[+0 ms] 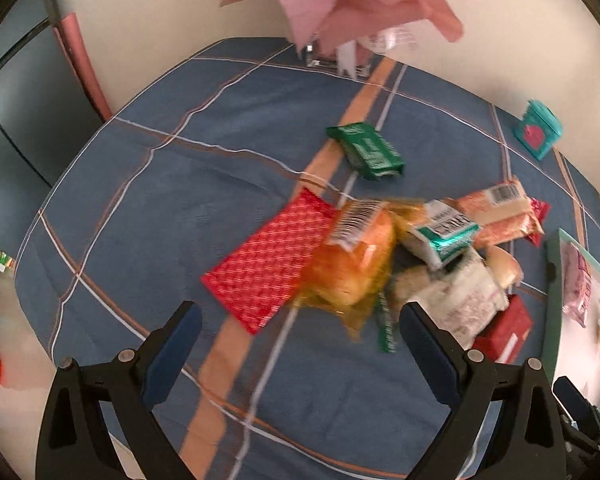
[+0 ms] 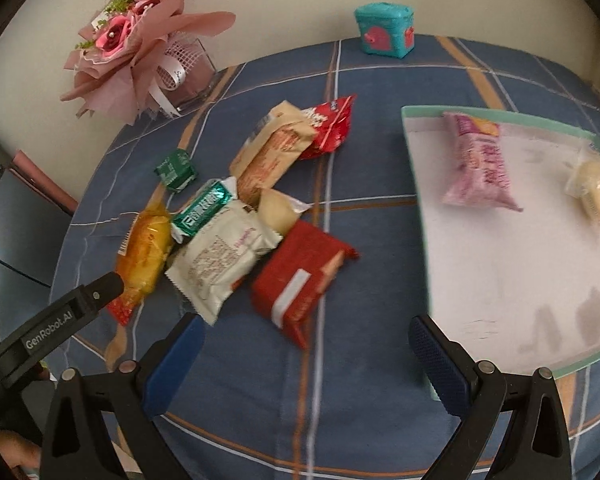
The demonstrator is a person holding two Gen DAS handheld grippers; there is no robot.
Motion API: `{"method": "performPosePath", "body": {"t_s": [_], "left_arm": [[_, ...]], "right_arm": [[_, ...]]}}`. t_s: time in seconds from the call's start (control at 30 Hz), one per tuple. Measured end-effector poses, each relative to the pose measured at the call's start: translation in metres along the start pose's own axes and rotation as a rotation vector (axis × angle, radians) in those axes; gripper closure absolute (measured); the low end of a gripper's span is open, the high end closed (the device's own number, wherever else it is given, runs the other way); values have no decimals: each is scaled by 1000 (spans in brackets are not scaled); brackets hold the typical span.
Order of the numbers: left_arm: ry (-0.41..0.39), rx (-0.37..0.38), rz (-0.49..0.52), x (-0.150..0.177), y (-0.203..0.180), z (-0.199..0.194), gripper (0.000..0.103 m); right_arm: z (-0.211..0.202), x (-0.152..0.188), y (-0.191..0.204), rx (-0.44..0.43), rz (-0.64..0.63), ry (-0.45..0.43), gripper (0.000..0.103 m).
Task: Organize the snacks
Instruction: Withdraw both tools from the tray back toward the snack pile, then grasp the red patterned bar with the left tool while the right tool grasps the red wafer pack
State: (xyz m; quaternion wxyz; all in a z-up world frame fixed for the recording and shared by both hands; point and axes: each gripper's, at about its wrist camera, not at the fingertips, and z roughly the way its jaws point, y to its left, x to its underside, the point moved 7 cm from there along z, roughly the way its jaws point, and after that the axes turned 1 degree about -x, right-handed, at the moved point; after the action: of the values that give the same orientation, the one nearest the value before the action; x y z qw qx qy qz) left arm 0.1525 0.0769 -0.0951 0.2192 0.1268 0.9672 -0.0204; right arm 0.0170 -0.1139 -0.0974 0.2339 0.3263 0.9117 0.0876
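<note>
Left gripper (image 1: 300,312) hangs above the blue checked tablecloth (image 1: 148,184) with its blue-padded jaws spread wide and nothing between them; at its 12 o'clock lies the yellow-orange bun packet (image 1: 348,268), just beyond the fingertips. Right gripper (image 2: 306,326) is likewise spread and empty, its jaws framing bare cloth, with the red box (image 2: 296,280) close at 12 o'clock.

Snack pile, left-wrist view: a red patterned packet (image 1: 264,264) lies flat at 9 o'clock of the bun packet and is partly overlapped by it; a white-and-green packet (image 1: 440,236) rests on the heap at 3 o'clock; a green packet (image 1: 368,152) lies apart at 12 o'clock.

Snack pile, right-wrist view: a white packet (image 2: 220,260) lies beside the red box at its 9 o'clock, a tan cracker packet (image 2: 274,148) and a red crinkled bag (image 2: 328,124) lie touching at the far side of the heap.

Green-rimmed white tray (image 2: 476,280) sits at 2 o'clock of the right gripper and holds a pink packet (image 2: 480,164) and a pale packet (image 2: 596,192), well apart from each other.

Background: a pink paper bouquet (image 2: 140,44) at 10 o'clock and a teal tin (image 2: 384,32) at 12 o'clock, both at the far table edge.
</note>
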Motion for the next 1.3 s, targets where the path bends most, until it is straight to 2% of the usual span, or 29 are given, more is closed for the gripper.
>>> {"method": "performPosePath", "body": {"t_s": [0.13, 0.3, 0.63, 0.77, 1.03, 1.3], "left_arm": [[-1, -12, 14, -6, 11, 7, 4], [23, 7, 3, -11, 22, 18, 4], [19, -37, -51, -26, 45, 33, 4], [44, -62, -29, -29, 45, 50, 4], [44, -62, 34, -39, 35, 70, 4], [53, -18, 72, -47, 28, 85, 5]], "right_arm": [[8, -2, 1, 0, 22, 11, 0], [19, -7, 1, 21, 22, 21, 1], [37, -13, -1, 58, 21, 53, 22], [45, -14, -2, 69, 19, 68, 22], [50, -18, -3, 78, 2, 77, 23], [63, -25, 5, 95, -32, 91, 23]]}}
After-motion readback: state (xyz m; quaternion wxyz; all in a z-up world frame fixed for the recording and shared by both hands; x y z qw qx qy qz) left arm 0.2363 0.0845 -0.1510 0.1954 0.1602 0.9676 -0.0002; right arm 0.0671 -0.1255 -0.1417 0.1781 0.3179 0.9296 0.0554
